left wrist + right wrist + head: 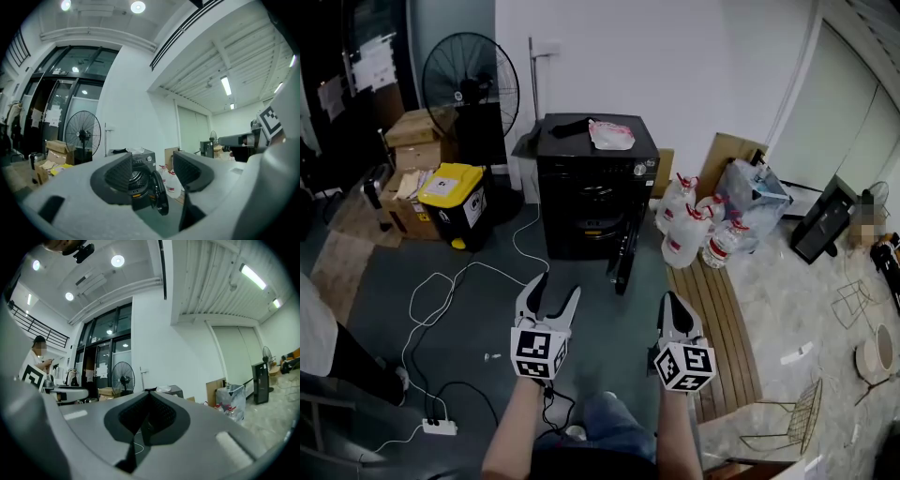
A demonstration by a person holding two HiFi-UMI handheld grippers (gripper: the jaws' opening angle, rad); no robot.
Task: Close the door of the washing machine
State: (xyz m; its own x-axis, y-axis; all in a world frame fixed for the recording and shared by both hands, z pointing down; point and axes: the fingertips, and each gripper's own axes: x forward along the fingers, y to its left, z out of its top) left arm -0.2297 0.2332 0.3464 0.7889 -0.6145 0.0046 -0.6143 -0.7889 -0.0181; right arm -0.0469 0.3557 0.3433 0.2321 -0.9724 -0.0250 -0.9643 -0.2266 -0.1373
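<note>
Left claw spread wide and empty, probably readied for the door; right claw pinched shut; washing machine well ahead, door hanging open

Black on the washing machine and on its door. Black again on the fan. Yellow lid over a black body on the bin. Red caps on clear bottles. White for the cable, dark grey-green for the floor, brown for the planks. Black-and-white square markers on the pale grey left gripper and right gripper.
</note>
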